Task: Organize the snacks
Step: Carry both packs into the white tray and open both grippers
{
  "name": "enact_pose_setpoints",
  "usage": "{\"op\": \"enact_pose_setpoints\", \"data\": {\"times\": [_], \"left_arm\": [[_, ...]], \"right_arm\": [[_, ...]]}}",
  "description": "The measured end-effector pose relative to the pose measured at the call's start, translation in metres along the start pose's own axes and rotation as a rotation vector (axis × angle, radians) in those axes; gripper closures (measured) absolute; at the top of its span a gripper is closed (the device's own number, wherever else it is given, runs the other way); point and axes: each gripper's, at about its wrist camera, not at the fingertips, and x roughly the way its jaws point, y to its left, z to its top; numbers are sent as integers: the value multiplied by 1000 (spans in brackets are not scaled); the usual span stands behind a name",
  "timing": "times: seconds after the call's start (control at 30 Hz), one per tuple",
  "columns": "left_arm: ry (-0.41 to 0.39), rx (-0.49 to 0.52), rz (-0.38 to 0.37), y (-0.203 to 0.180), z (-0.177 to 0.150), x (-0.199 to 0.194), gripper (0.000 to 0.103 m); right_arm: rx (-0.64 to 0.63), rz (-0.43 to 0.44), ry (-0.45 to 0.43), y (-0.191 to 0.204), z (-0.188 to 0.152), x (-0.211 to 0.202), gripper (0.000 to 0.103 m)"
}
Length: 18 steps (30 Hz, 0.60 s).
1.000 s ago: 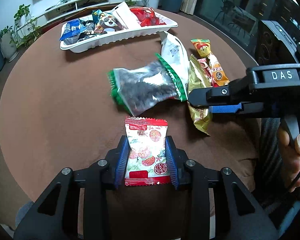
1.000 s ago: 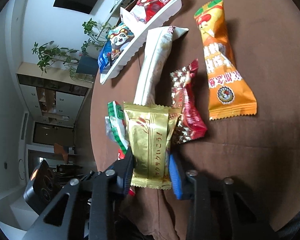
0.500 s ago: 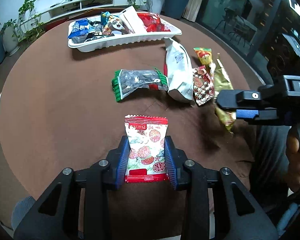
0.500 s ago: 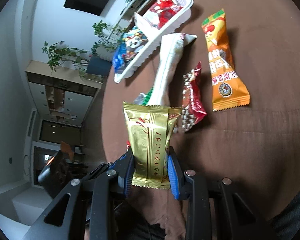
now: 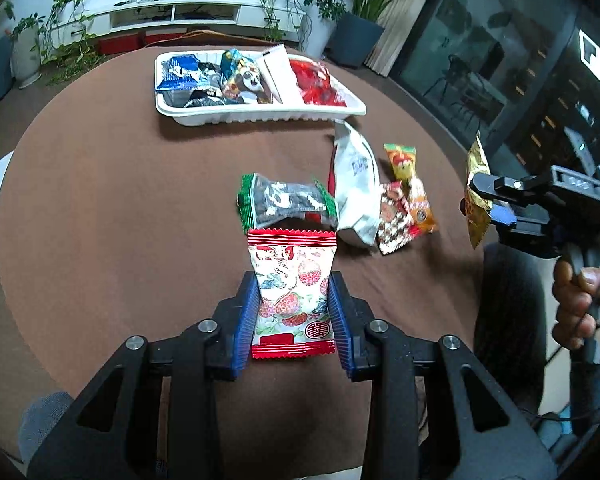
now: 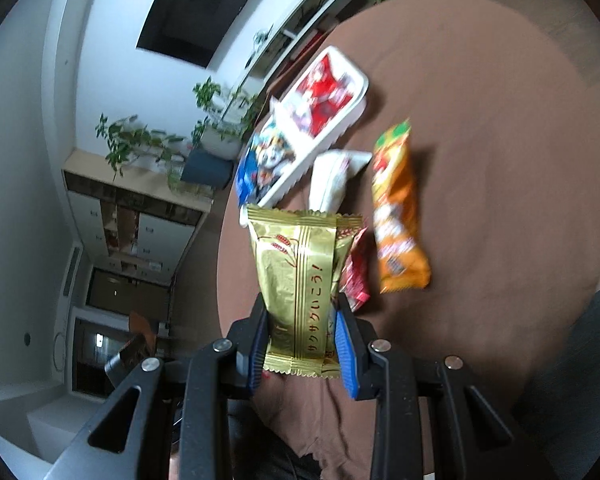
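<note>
Left wrist view: left claw (image 5: 293,322) clamps the red-and-white strawberry packet (image 5: 292,292), lifted above the brown worktop (image 5: 120,200).
Right claw (image 6: 302,346): pinching the gold packet (image 6: 300,280) in the air.
Beyond: loose snacks (image 5: 356,188), then the white tray (image 5: 260,114) holding more.
</note>
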Motion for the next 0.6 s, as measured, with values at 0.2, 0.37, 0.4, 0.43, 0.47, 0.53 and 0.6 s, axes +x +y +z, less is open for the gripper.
{"op": "enact_pose_setpoints", "data": {"times": [0.2,0.37,0.4,0.43,0.47,0.53,0.6], "left_arm": [[-58,-68,-40,20,24,-20,71],[-120,-95,-47,40,67,-33,71],[-135,-101,-48,45,79,-36,71],[-144,-103,-48,48,87,-38,71],[-156,-104,-48,51,100,-40,71],[-172,-97,-42,56,123,-41,71],[-181,-87,-42,57,153,-39,71]], "right_arm": [[5,-36,-111,-12,35,-36,70],[-46,-85,-198,-5,76,-62,70],[-64,-92,-210,0,85,-65,70],[-84,-100,-222,6,93,-67,70],[-113,-114,-237,14,103,-68,70],[-151,-125,-247,26,120,-66,70],[-203,-133,-227,46,142,-53,70]]}}
